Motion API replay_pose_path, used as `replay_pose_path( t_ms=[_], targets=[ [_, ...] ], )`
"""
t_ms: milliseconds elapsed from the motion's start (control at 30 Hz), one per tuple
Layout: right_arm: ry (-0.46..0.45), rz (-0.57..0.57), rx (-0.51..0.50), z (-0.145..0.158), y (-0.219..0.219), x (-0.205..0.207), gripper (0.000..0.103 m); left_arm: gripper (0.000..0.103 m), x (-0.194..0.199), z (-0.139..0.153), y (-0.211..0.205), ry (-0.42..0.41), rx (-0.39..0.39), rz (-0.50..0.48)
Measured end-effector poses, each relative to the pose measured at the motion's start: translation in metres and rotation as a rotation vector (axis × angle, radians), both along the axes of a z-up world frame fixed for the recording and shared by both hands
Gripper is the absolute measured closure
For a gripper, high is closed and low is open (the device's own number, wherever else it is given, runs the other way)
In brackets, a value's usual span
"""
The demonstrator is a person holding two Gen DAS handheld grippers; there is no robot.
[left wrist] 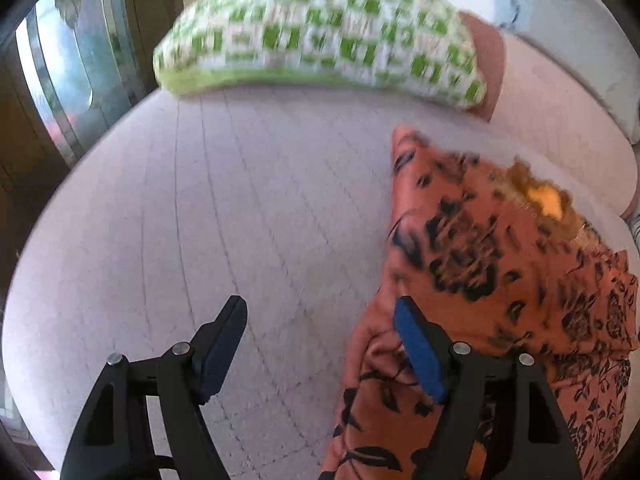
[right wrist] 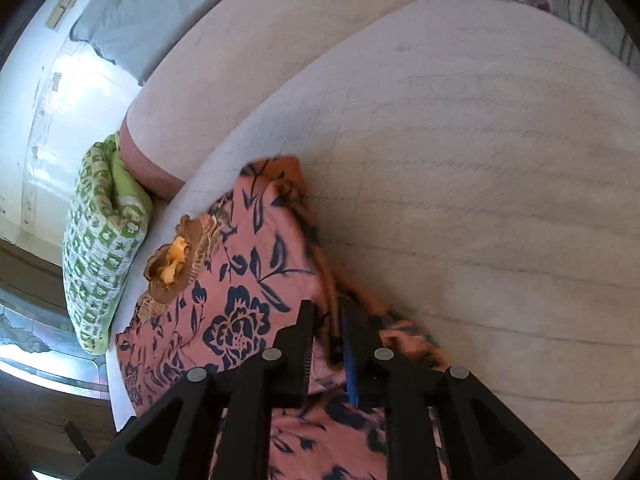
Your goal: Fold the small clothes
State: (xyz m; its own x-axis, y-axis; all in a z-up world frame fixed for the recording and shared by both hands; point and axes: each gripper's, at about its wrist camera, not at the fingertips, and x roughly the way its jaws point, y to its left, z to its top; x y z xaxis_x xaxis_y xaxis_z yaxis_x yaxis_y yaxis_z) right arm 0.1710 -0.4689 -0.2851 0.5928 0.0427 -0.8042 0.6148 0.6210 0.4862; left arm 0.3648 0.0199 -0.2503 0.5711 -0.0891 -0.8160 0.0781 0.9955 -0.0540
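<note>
Bed (right wrist: 480,160) under pale quilt carries the floral garment (right wrist: 248,280), long axis running 6 to 11 o'clock in right view; right tool (right wrist: 326,320) clenched on its edge, nearer; left tool (left wrist: 320,344) released, garment at 3 o'clock.

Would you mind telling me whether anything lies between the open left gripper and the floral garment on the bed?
Nothing visible does. The left gripper stands open at the floral garment, one finger already over its edge, with only bare bed cover beside it.
</note>
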Motion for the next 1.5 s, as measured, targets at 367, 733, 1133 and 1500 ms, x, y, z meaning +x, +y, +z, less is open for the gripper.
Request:
replay_pose_path(
  t_ms=[367, 733, 1133, 1500],
  targets=[
    [0.017, 0.195, -0.185, -0.009, 0.063, 0.101, 0.085, 0.023, 0.001, -0.032, -0.055, 0.102, 0.043, -0.203],
    [-0.055, 0.343, -0.111, 0.000, 0.105, 0.085, 0.087, 0.016, -0.006, -0.011, -0.055, 0.032, -0.046, -0.216],
    [-0.018, 0.482, -0.047, -0.002, 0.138, -0.008, 0.086, 0.013, -0.050, -0.008, -0.014, 0.075, -0.025, -0.180],
    [-0.042, 0.357, 0.044, 0.003, 0.079, -0.151, 0.086, 0.013, -0.180, -0.013, 0.101, 0.139, -0.161, 0.014]
  ],
)
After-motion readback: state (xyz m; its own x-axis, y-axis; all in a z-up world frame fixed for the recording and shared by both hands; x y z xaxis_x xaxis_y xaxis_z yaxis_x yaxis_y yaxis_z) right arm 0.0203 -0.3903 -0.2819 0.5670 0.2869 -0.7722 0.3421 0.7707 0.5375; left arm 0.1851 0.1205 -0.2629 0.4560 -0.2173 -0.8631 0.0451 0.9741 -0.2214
